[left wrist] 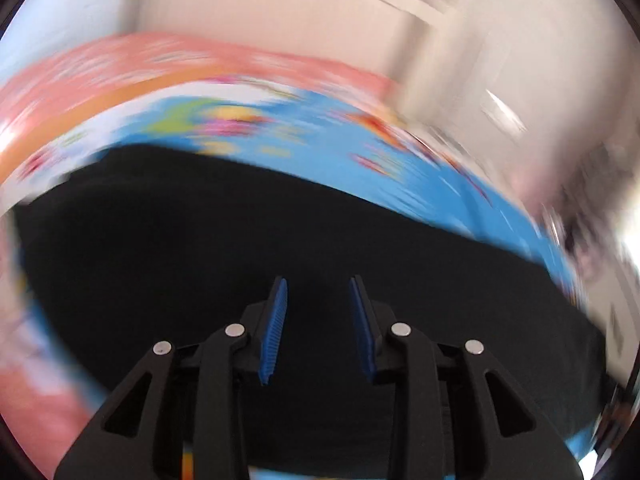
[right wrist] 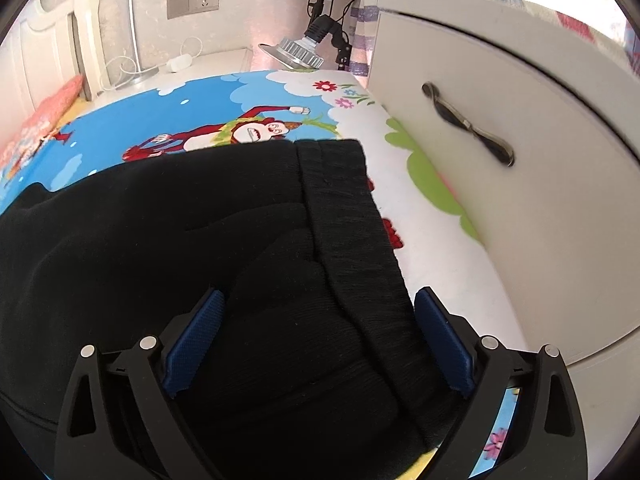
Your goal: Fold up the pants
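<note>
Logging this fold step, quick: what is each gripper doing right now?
Left gripper: open, nothing between its blue pads, above the black knit pants.
Right gripper: open wide, straddling the pants' ribbed waistband, not gripping.

A home, most likely a child's bedroom or playroom. The floor carries a bright blue cartoon play mat [right wrist: 120,120] printed with a monkey, clouds and flowers. A white cabinet door with a dark metal handle [right wrist: 520,200] stands beside it. A grey wall socket plate [right wrist: 193,1] sits on pale textured wallpaper, with white cables [right wrist: 132,60] below. A pink patterned cushion [right wrist: 48,112] lies at the mat's edge.
</note>
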A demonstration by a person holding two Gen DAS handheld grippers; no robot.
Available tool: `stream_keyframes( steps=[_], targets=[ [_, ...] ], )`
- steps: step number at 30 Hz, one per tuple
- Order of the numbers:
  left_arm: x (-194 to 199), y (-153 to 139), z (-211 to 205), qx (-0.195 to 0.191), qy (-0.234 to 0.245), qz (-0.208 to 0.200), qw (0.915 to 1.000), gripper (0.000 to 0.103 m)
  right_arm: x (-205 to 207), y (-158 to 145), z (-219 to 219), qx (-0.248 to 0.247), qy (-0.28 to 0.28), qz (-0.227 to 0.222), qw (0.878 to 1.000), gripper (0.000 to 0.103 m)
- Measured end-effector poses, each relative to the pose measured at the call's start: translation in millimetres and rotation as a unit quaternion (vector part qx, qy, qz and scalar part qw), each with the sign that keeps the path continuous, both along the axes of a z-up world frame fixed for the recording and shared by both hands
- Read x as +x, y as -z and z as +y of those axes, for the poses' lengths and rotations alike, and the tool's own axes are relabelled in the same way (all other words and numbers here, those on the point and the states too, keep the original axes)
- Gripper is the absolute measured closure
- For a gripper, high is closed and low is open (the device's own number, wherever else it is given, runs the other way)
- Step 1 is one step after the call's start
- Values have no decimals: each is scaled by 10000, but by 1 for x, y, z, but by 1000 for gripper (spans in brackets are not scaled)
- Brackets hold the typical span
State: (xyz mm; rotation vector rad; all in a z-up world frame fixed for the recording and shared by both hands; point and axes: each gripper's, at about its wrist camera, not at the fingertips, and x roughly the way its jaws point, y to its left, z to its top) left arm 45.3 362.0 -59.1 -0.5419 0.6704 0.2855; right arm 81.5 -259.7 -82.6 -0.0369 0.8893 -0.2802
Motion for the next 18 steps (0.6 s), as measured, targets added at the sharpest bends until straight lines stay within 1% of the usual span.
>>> stream_keyframes(
  steps=[1,2,3,4,5,6,7,9,11,12,13,14,15,16,18],
  targets=[
    [-21,1,32,-167,-546,-66,9983,64,-1,-4,2,-44,142,-17,9999,12],
    [-40,1,61,-308,-1006,-87,9944,67,-4,-8,3,-88,314,-66,9994,11],
    [-61,2,90,-582,-1255,-230,9901,79,-7,-13,6,-118,487,-169,9986,11],
    [-73,2,106,-859,-1280,-398,9872,85,-15,-22,15,-44,579,-422,9974,11],
    [-82,-2,115,-817,-1455,-399,9852,72,-18,-27,21,53,532,-563,9970,11],
    [-89,-9,119,-471,-1636,-312,9849,69,-22,-32,33,191,420,-704,9965,11],
    [-93,-12,121,-396,-1596,-360,9857,69,-27,-35,51,405,121,-813,9958,11],
    [-95,-18,122,-481,-1491,-547,9861,69,-31,-37,86,581,-443,-845,9937,11],
    [-85,-26,109,-158,-1249,-515,9907,69,-34,-35,127,649,-955,-844,9897,11],
    [-76,-30,97,118,-1104,-430,9929,69,-34,-33,149,771,-1213,-816,9863,11],
    [-67,-33,88,279,-970,-384,9942,69,-33,-31,162,840,-1325,-775,9846,11],
    [-53,-38,74,545,-688,-278,9958,67,-30,-27,180,950,-1480,-671,9821,11],
    [-44,-37,62,714,-423,-196,9964,66,-26,-23,191,1049,-1604,-562,9798,11],
    [-29,-40,49,839,-73,-125,9964,65,-23,-19,205,1122,-1716,-462,9777,11],
    [1,-40,27,1012,458,-71,9938,58,-22,-9,221,1132,-1734,-335,9778,11]
  ],
)
